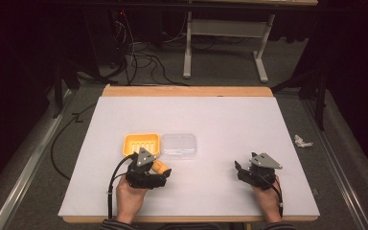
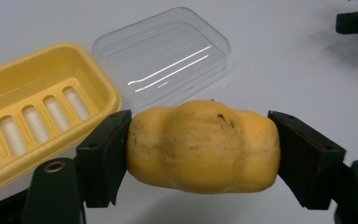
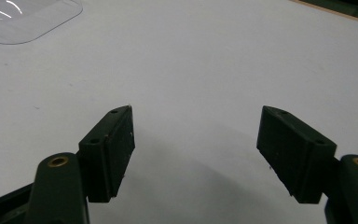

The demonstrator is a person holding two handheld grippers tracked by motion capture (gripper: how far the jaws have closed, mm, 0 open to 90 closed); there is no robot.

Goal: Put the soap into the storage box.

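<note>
Both hands parked low at the near edge, one gripper loaded, one not

The left gripper [image 1: 162, 171] is held in the left hand [image 1: 129, 195] near the front of the table, tilted a bit to the right, and its black jaws are clamped from both sides on a yellow soap bar [image 2: 204, 145], pads pressed flat against the ends. The right gripper [image 1: 238, 168] is gripped by the right hand [image 1: 266, 199] well apart from the left, pointed up-left, and its jaws are spread wide with nothing between them. Striped sleeves are just seen at the bottom edge, cables trailing back along both wrists.
</note>
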